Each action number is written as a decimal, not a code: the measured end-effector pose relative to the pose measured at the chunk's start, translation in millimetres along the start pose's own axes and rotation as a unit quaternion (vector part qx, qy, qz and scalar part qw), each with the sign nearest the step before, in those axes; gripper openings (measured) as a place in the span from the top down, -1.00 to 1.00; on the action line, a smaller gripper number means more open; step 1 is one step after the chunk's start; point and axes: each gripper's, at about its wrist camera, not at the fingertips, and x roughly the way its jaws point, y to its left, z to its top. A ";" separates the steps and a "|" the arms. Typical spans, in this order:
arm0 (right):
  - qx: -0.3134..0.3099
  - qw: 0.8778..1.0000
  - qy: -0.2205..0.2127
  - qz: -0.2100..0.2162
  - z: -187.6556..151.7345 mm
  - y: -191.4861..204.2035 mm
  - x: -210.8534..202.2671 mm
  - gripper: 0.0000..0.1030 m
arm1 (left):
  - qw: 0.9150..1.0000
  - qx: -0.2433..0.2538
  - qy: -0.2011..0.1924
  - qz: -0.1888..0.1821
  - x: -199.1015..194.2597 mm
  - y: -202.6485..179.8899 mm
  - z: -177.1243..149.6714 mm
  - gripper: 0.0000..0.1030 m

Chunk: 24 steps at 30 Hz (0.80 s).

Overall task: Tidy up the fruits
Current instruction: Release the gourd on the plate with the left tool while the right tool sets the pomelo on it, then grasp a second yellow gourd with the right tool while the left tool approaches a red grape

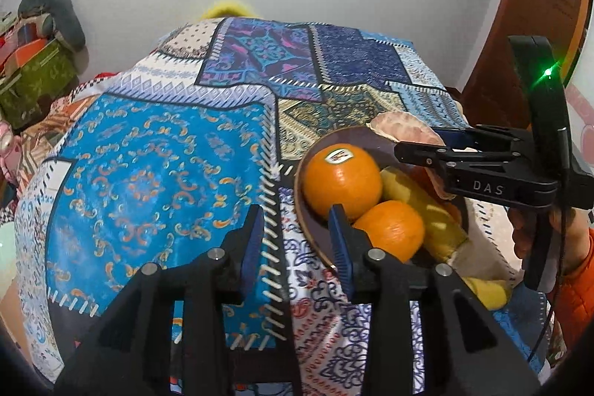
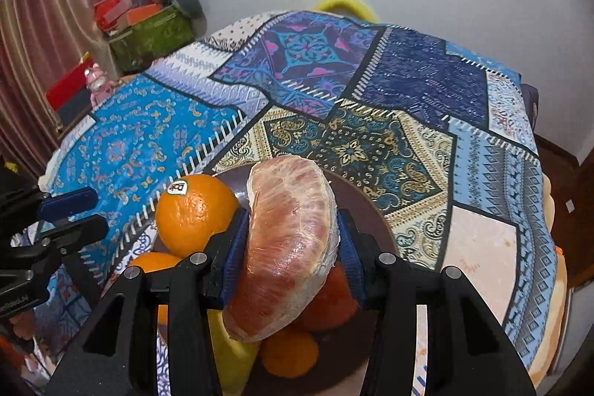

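Observation:
A dark brown plate [image 1: 315, 236] on the patchwork tablecloth holds two oranges, one with a sticker [image 1: 341, 179] and a plain one [image 1: 389, 232], and a yellow fruit [image 1: 427, 214]. My right gripper [image 2: 291, 240] is shut on a plastic-wrapped pink pomelo wedge [image 2: 289, 247] and holds it above the plate [image 2: 371, 210]; it also shows in the left wrist view [image 1: 419, 154]. My left gripper [image 1: 297, 240] is open and empty, just left of the plate, its right finger beside the oranges. The stickered orange [image 2: 193, 210] lies left of the wedge.
The patchwork tablecloth [image 1: 156, 173] covers the table. Another yellow fruit [image 1: 490, 292] lies by the plate's near right side. A green box with clutter [image 2: 152, 32] stands beyond the table's far left. A wooden door [image 1: 531, 25] is at the right.

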 end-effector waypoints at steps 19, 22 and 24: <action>-0.007 1.000 -0.021 -0.018 -21.7 0.8 -54.3 0.14 | 1.000 0.007 -0.005 0.001 -29.5 -15.2 -11.1 0.04; -0.004 0.999 -0.027 -0.016 -33.2 4.2 -73.8 0.14 | 1.000 0.014 -0.009 0.000 -44.7 -22.4 -15.0 -0.03; -0.001 0.999 -0.031 -0.015 -43.1 7.0 -86.1 0.14 | 1.000 0.017 -0.011 0.000 -52.3 -26.2 -17.9 -0.08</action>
